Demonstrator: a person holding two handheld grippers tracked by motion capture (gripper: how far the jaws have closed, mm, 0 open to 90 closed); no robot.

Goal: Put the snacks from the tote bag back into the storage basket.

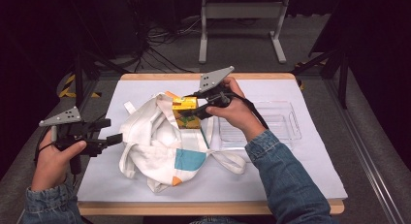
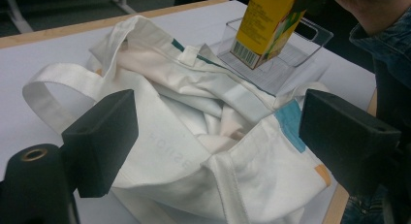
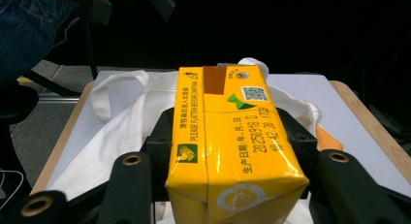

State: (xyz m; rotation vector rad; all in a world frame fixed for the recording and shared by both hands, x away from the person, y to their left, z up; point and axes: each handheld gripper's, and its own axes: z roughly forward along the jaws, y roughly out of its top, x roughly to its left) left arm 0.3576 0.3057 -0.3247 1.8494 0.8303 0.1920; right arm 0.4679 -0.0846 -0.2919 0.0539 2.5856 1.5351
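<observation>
Here one carton, one bag, one tray.

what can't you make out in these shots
- Inside of the white tote bag: folds of cloth hide it in the high view.
- Yellow carton: cut off by the bottom edge in the right gripper view; the right gripper covers its sides.
- Clear tray: the right forearm hides its near corner, high view.

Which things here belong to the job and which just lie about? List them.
In the job:
- yellow drink carton, clamped in the right claw
- white cloth tote bag
- open left claw

Lying about:
- clear plastic tray
- white-legged bench
</observation>
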